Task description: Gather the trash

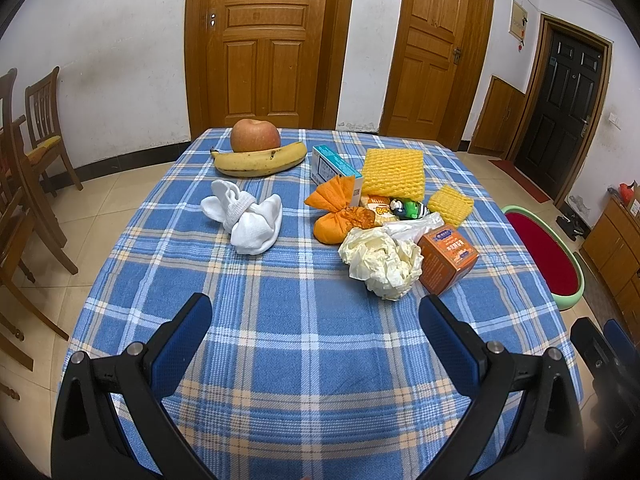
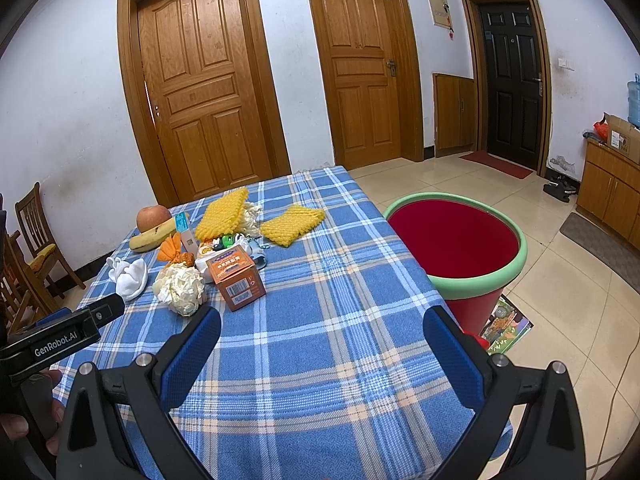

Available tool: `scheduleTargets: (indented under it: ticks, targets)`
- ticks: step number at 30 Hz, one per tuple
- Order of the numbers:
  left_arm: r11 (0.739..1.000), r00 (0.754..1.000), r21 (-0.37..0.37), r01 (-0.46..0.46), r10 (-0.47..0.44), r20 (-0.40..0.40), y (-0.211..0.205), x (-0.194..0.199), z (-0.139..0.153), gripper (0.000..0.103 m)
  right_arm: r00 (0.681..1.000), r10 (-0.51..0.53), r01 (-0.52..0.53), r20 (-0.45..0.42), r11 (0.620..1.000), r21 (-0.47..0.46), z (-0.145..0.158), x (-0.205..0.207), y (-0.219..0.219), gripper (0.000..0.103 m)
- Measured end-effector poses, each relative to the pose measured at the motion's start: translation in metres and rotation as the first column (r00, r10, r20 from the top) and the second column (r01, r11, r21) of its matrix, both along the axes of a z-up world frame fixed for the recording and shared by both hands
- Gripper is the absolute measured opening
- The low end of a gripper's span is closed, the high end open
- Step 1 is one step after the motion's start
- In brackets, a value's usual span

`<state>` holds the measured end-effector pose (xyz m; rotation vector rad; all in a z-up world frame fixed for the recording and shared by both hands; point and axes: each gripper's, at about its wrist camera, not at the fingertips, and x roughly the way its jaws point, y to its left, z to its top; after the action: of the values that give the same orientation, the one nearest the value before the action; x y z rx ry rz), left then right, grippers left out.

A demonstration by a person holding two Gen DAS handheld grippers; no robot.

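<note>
Small packets (image 1: 400, 208) half buried under foam nets, labels unreadable; bin (image 1: 548, 256) partly behind the table's edge.

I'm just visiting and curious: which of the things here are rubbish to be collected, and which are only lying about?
Likely for the job:
crumpled paper
orange box
yellow foam nets
orange net
wrappers
blue box
red bin

Probably just lying about:
apple
banana
white socks
chairs

Both grippers, left and right, are open and empty.
</note>
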<state>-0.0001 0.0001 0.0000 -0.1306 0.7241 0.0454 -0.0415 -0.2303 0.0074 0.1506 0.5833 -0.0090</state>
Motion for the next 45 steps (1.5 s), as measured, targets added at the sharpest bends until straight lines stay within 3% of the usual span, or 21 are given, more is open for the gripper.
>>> scheduleTargets:
  ticks: [18,25,33,45]
  targets:
    - [1.000,1.000,0.007,-0.004,0.004,-0.012,0.005,0.009,-0.001,0.102,1.000,0.003,-0.003,-0.011,1.000,0.002,0.001,0.007,-0.001,0.103]
    - [1.000,1.000,0.008,-0.019,0.020,-0.024,0.021,0.023,-0.001,0.102,0.999,0.036,-0.036,-0.023,0.999,-0.014,-0.001,0.029,0.009,0.103]
    - [1.000,0.999,0.004,-0.021,0.022,-0.046,0.044,0.040,-0.005,0.102,0.994,0.079,-0.083,-0.073,0.995,-0.052,-0.002,0.060,0.035,0.103]
    - [0.999,0.995,-0.039,-0.005,0.001,-0.100,0.078,0.064,-0.023,0.102,0.971,0.129,-0.146,-0.202,0.986,-0.074,-0.028,0.113,0.074,0.099]
